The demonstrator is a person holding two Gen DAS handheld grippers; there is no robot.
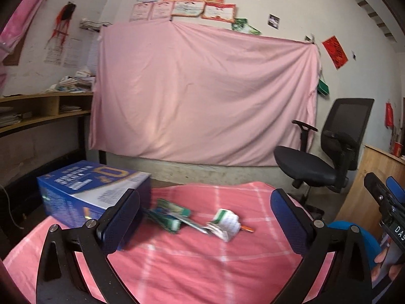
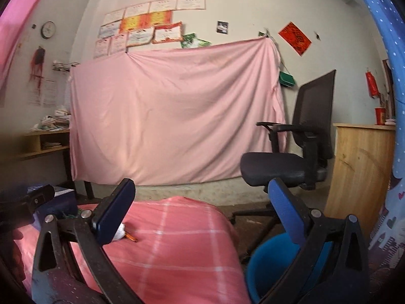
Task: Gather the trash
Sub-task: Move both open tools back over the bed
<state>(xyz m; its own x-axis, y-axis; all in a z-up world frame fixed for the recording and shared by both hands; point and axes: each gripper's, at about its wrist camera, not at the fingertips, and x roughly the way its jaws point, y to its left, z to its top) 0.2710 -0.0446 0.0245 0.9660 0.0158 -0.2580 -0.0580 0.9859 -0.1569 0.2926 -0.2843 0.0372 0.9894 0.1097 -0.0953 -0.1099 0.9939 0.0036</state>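
Left wrist view: left claw (image 1: pixel 205 212) spread wide, empty, hovering short of the trash on the pink checked cloth (image 1: pixel 192 261). Green wrapper (image 1: pixel 168 215) lies just right of the blue box (image 1: pixel 88 190); crumpled paper (image 1: pixel 225 223) further right of the box, touching the wrapper's tail. Risk: closing on both at once, or snagging cloth.

Right wrist view: right claw (image 2: pixel 200 212) also spread, empty, above the blue bin (image 2: pixel 273 261). Most trash is hidden behind its left finger; a blind reach could knock it off the cloth.
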